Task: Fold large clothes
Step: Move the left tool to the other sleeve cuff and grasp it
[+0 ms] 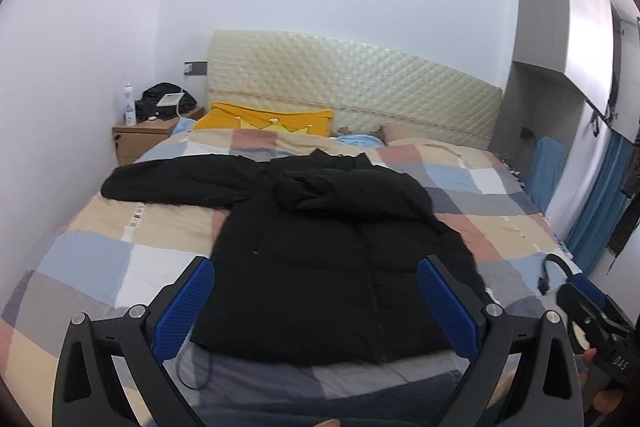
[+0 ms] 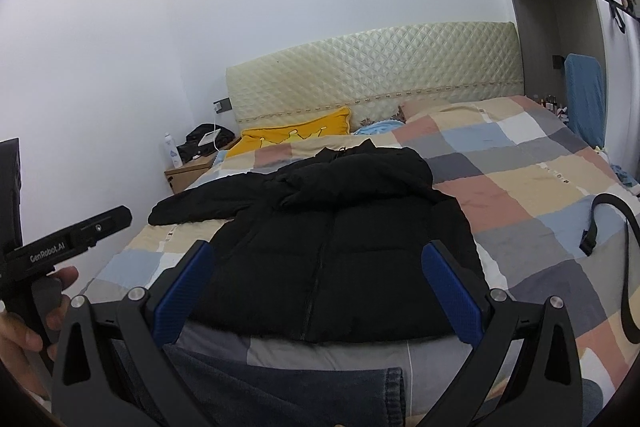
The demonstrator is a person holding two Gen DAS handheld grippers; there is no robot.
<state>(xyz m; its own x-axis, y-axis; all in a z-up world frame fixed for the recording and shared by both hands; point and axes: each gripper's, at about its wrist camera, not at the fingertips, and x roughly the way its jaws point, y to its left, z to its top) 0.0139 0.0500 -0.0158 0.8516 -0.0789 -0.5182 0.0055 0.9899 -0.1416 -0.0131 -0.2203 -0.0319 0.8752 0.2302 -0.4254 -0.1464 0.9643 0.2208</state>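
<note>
In a white-walled bedroom, a bed (image 1: pixel 104 267) with a checked quilt is filling both views. The left gripper (image 1: pixel 316 301) and right gripper (image 2: pixel 318 291) are hovering with jaws spread wide, holding nothing, above the near edge. A black jacket (image 2: pixel 332 247) is lying flat just beyond them, 1 sleeve (image 1: pixel 172 181) stretching left, the other folded across its chest.

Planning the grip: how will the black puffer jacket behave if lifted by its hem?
The black quilted puffer jacket will probably sag: its sleeve lies limp on the bed. Puffy panels suggest it is bulky but light, perhaps slippery.
</note>
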